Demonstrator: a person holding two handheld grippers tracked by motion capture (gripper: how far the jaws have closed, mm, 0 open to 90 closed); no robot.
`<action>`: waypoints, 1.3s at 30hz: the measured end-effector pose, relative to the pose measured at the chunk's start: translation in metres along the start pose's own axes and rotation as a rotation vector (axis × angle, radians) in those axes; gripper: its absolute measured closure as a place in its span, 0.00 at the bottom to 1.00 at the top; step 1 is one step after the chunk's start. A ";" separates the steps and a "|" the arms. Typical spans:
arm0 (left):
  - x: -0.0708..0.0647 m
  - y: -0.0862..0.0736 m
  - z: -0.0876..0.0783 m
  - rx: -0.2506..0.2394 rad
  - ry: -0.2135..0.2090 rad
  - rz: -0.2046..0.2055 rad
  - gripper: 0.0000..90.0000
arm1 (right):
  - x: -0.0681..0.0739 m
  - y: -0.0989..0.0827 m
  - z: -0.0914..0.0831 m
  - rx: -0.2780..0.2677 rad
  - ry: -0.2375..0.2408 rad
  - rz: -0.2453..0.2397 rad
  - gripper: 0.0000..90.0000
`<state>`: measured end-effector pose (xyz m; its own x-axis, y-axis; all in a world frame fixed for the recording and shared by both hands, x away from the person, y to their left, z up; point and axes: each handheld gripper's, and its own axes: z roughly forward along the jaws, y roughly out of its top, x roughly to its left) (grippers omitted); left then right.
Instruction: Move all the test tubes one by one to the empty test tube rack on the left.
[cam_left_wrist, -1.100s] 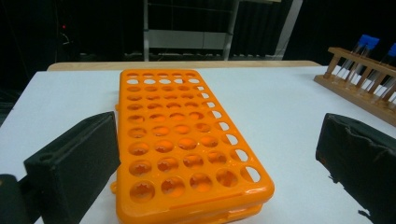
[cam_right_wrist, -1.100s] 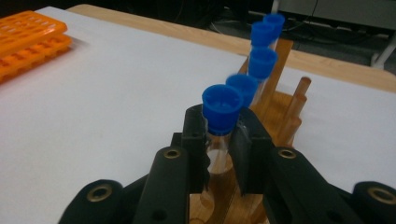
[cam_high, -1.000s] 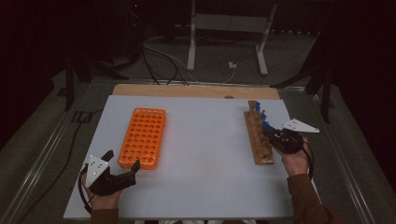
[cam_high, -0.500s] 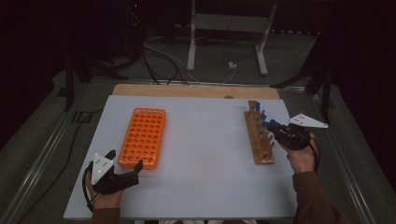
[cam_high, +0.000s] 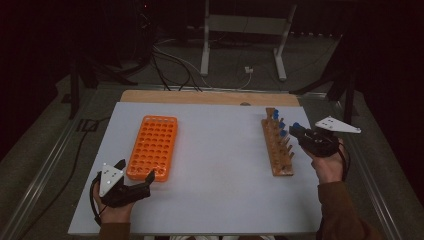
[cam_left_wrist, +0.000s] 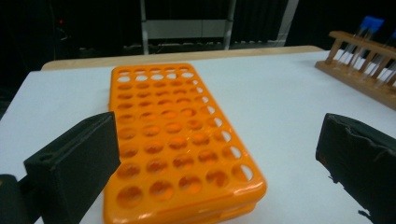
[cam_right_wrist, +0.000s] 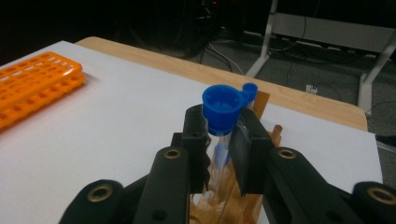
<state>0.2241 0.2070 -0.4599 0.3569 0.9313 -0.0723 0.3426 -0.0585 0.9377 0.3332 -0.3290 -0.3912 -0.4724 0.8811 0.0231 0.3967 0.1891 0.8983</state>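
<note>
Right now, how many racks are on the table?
2: the orange rack lies at left, all its holes empty; the wooden rack stands at right.

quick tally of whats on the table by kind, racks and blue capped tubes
orange plastic rack: 1
wooden rack: 1
blue-capped tubes standing in the wooden rack: 3, as far as the high view shows
blue-capped tube held in the right gripper: 1
total: 6
</note>
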 end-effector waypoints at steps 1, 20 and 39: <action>-0.001 0.002 0.001 -0.001 -0.002 0.008 0.01 | 0.000 0.001 -0.001 -0.004 0.003 -0.001 0.86; -0.038 0.038 0.038 -0.038 -0.129 0.088 0.01 | 0.029 0.005 0.016 0.017 0.116 -0.018 0.86; -0.083 0.060 0.079 -0.027 -0.228 0.163 0.01 | 0.061 0.007 0.037 0.043 0.198 -0.052 0.86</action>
<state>0.2844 0.0980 -0.4243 0.5928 0.8053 0.0079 0.2429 -0.1882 0.9516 0.3362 -0.2579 -0.3999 -0.6365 0.7684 0.0669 0.3989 0.2537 0.8812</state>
